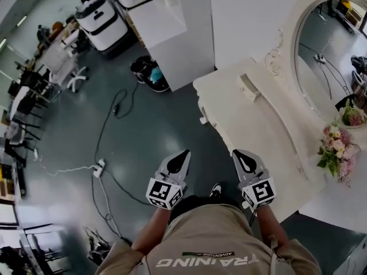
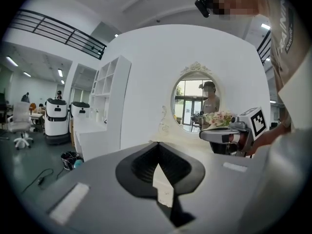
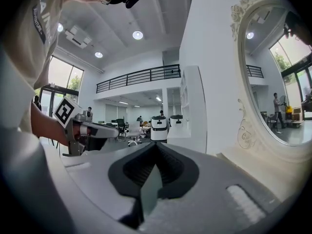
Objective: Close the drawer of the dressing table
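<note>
My left gripper (image 1: 182, 156) has its jaws brought together at the tips, with nothing between them. Its own view shows the same: the dark pads (image 2: 141, 165) meet at the top and leave only a thin sliver lower down. My right gripper (image 1: 239, 155) matches it, jaws pressed together and empty, as its own view (image 3: 157, 147) confirms. I hold the two side by side, apart from each other and level, both pointing away from me. Each gripper shows at the side of the other's view.

The dark floor (image 1: 160, 136) lies under the left gripper. The right gripper is near the front edge of the cream dressing table (image 1: 269, 136), which runs off to the right and far side. A small knob (image 1: 202, 120) sits on the table's far left corner. On the top, a small box-shaped piece (image 1: 248, 87) juts out from the base of the mirror. It looks like a drawer pulled out, though I cannot be sure. The oval mirror (image 1: 330, 50) in its carved frame stands at the far right, with a bunch of pink and white flowers (image 1: 337, 150) on the table's right end.

Further out, a white shelf unit (image 1: 166, 22) stands far ahead with a dark bag (image 1: 150, 73) at its foot. Cables (image 1: 109, 130) trail over the floor to a power strip (image 1: 98, 168) on the left. White machines (image 1: 103, 19) stand at the far left.
</note>
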`<state>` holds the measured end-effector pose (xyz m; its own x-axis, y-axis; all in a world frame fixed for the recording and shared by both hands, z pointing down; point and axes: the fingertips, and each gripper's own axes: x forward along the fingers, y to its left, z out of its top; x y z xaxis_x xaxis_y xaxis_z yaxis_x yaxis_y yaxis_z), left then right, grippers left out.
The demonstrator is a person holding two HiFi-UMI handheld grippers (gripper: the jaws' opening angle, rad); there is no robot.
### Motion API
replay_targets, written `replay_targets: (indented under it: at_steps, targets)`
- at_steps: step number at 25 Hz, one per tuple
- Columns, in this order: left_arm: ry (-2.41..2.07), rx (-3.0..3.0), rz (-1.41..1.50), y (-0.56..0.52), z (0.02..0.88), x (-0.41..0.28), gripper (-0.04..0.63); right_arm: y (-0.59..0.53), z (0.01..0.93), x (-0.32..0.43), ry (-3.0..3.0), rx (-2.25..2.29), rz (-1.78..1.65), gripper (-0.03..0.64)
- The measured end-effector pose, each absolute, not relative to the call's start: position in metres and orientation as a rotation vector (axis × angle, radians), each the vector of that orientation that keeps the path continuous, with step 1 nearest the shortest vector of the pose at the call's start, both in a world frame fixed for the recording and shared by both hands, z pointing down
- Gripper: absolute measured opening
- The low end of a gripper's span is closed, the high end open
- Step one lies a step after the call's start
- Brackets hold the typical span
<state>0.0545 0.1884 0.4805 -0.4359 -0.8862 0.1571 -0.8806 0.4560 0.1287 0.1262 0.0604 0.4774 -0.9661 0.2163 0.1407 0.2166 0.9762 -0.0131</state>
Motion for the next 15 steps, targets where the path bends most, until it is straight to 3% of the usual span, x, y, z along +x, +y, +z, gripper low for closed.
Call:
replay_targets:
  at_steps: [15]
  targets:
    - [-2.463,1.549,-0.009,0.156,0.494,0.02,0.018,0.033,0.494,0.098,-2.929,-0.308,0.094,0.002]
